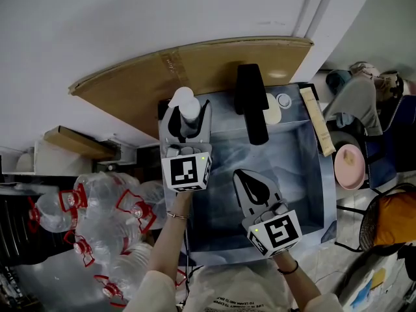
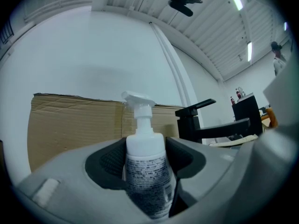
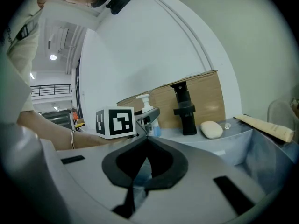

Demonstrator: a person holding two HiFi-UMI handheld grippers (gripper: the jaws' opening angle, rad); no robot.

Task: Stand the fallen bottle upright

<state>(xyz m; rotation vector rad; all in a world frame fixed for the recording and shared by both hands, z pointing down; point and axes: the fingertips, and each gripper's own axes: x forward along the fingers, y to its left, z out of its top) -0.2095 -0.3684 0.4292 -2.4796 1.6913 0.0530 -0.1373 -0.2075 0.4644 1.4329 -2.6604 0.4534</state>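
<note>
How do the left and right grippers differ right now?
The left gripper clamps a white pump bottle, held upright; the right gripper has its jaws together on nothing. The left gripper sits at the back left corner of the sink, by the cardboard; the right gripper hangs over the sink, nearer the person. Both look alike in build.

The white pump bottle (image 2: 145, 164) with a printed label stands upright, clamped in the left gripper (image 1: 188, 117).

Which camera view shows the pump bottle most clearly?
The left gripper view: the bottle stands upright, large and centred, between the jaws of the left gripper. The head view shows only its pump top from above. The right gripper view shows it small, partly behind that gripper.
</note>
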